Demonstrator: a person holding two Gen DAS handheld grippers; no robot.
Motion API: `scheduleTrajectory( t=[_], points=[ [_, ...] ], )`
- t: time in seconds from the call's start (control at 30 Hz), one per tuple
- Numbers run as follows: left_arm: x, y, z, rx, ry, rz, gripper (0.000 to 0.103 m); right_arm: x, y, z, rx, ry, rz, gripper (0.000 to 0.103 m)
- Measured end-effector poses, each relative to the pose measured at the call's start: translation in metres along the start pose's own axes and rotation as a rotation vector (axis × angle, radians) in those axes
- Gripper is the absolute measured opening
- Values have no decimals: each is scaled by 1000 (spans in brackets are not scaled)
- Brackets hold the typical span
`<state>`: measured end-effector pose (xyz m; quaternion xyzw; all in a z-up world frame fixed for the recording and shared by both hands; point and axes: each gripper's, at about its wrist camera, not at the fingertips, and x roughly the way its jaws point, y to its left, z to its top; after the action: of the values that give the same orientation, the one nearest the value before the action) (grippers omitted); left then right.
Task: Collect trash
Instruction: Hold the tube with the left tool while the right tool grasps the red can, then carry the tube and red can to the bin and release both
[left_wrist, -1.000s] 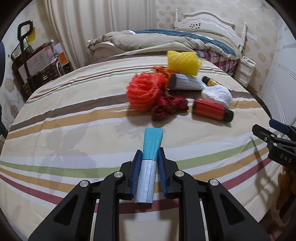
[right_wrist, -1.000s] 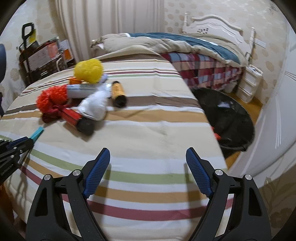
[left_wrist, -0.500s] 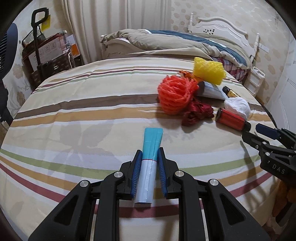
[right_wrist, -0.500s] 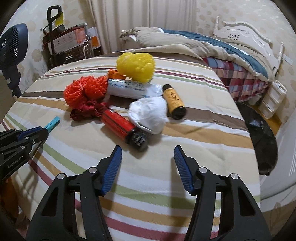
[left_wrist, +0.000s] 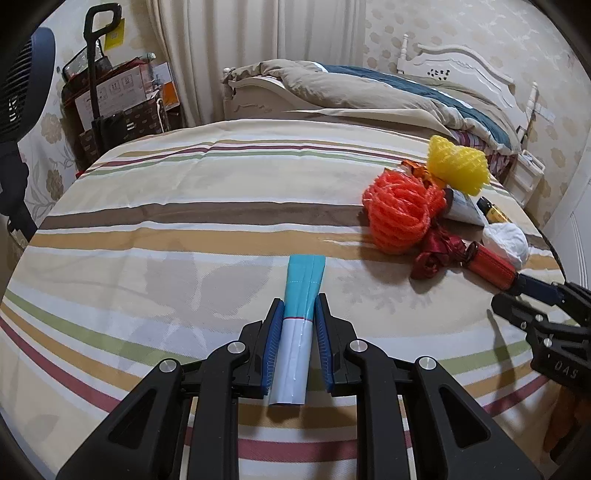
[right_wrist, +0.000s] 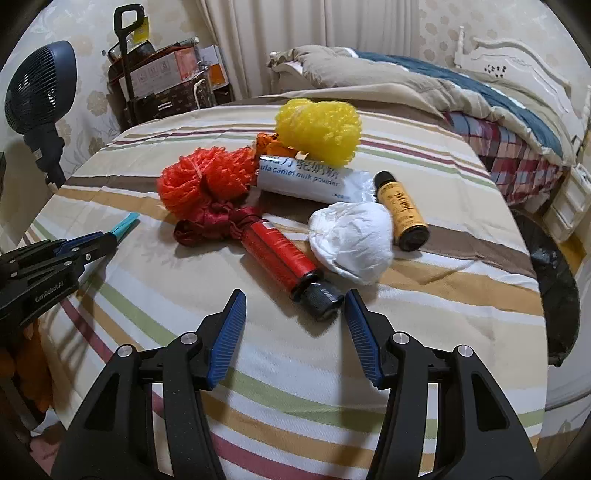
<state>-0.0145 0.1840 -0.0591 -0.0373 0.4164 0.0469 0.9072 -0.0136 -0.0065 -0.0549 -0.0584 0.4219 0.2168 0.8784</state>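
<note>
**Left tongs gripping a tube, right tongs parted before the red bottle**

My left gripper (left_wrist: 298, 334) is clamped tight on a flattened teal-and-white tube (left_wrist: 300, 314); both blue pads press its sides, and its teal end sticks out ahead over the striped bedspread (left_wrist: 184, 236), near the edge closest to me.

My right gripper (right_wrist: 295, 334) has its jaws partly apart with nothing between the pads. I see the black cap of the red bottle (right_wrist: 284, 264) lying just beyond the fingertips, close to the right pad but not touching it.

The rest of the trash sits in a cluster toward the bedspread's middle, as the right wrist view shows it. An orange mesh ball (right_wrist: 201, 181) lies at the left of the pile, with a dark red ribbon bundle (right_wrist: 212, 223) touching it in front. A yellow mesh puff (right_wrist: 319, 127) sits at the far side, resting against a white milk powder packet (right_wrist: 303, 179). A crumpled white tissue (right_wrist: 351, 242) lies just beside the red bottle, and an orange bottle (right_wrist: 400, 210) lies next to the tissue. Off the bedspread's right edge I see a black bin bag (right_wrist: 554, 288) on the floor.
</note>
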Motion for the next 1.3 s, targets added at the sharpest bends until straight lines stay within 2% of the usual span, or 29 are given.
scheduleTrajectory(
  t=[0.13,0.33,0.43,0.5,0.53,0.7,1.0,1.3],
  points=[
    [-1,4,0,-11,-3,-7,21,-2,15,1,-42,12,75,53],
    [-1,6,0,-19,-9,-15,21,0,18,11,-35,-4,23,51],
    [-2,5,0,-17,-14,-17,21,6,29,15,-67,0,13,41],
    [-3,6,0,-21,-19,-22,21,11,33,15,-84,6,0,25],
    [-4,7,0,-23,-21,-25,21,13,34,15,-86,13,2,24],
    [-7,7,-1,-26,-32,-33,21,10,35,9,-85,6,-5,23],
    [-25,1,4,-37,-86,-53,21,-21,15,4,-3,-79,-23,23],
    [-48,-46,23,29,-168,-143,21,-56,-39,5,117,-159,-93,23]
  ],
)
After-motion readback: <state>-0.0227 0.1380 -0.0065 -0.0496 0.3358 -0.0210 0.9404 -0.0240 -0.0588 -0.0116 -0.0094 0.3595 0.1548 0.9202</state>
